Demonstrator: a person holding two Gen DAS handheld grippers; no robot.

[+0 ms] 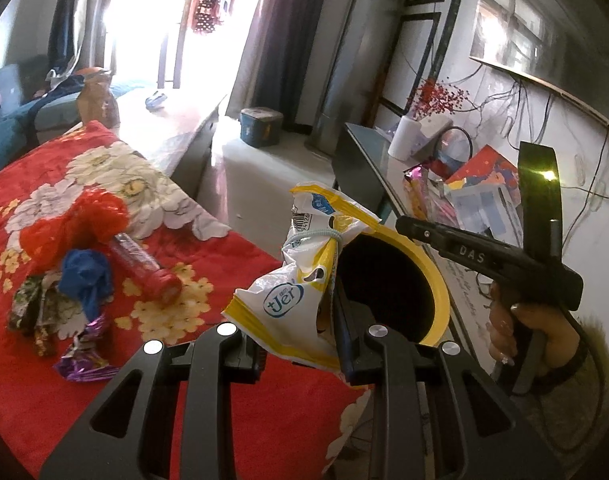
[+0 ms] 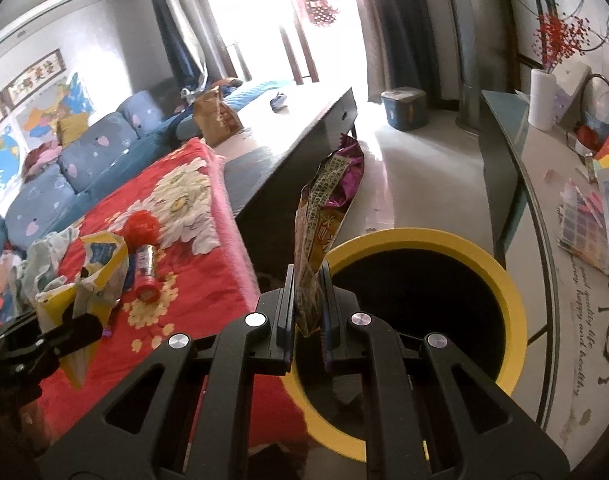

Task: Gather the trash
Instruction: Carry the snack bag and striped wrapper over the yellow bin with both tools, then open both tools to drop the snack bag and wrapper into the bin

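**Two wrappers in hand, bin just ahead**

The step in hand is the carry to the bin. The left gripper (image 1: 300, 340) is clenched on a white-and-yellow snack bag (image 1: 300, 280), which stands crumpled at the centre of the left wrist view, in front of the yellow-rimmed bin (image 1: 436, 280). The right gripper (image 2: 308, 300) pinches a thin purple-and-gold wrapper (image 2: 328, 208) that rises upright at the centre of its frame, its lower end at the bin's near left edge (image 2: 504, 280).

More trash waits on the red floral blanket (image 1: 224, 264) at left: a red plastic bag (image 1: 72, 224), a red tube (image 1: 148, 268), a blue scrap (image 1: 86, 276) and a purple foil wrapper (image 1: 84, 360).

The next move, as I judge it, calls for bringing each piece over the dark opening and then loosening the jaws; the bulky snack bag may catch the rim.
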